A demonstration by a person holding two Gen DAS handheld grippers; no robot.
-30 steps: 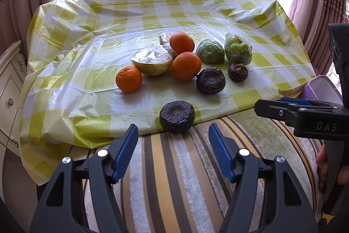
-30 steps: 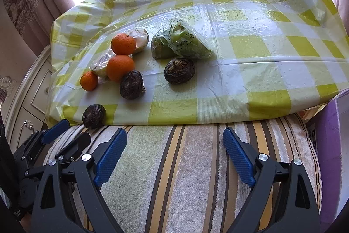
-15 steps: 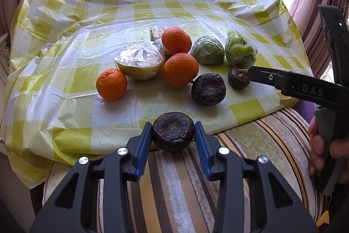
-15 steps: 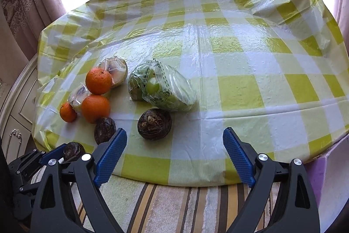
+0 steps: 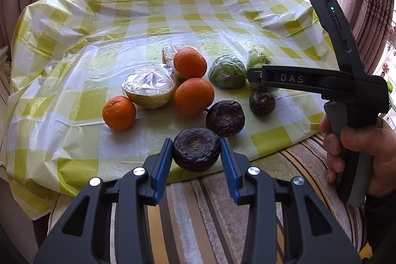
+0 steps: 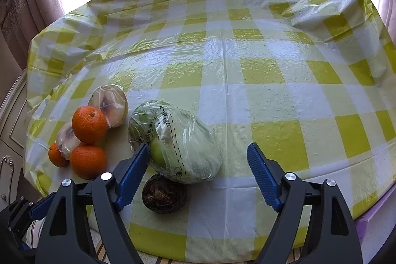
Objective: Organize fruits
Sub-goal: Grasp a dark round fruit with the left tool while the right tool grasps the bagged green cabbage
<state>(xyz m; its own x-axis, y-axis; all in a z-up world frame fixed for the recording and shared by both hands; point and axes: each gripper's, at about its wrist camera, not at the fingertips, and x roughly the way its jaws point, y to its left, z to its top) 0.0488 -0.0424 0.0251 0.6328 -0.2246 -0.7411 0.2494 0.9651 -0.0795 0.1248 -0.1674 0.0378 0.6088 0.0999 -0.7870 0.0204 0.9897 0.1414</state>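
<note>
Left gripper (image 5: 196, 155) clamps a dark fruit (image 5: 196, 149) at the tablecloth (image 5: 74, 95) edge. Right gripper (image 6: 198, 175), jaws just narrowing but not gripping, brackets the bagged fruit (image 6: 183, 142).

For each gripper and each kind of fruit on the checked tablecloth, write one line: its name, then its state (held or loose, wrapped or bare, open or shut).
left gripper: shut on a dark wrinkled fruit.
dark wrinkled fruit: held between the blue pads, bare.
right gripper: open, jaws just closing, bagged green fruit partly between them, unpressed.
bagged green fruit: wrapped in clear plastic, lying on the cloth.
oranges: bare, loose.
other dark fruits: bare, loose.
</note>
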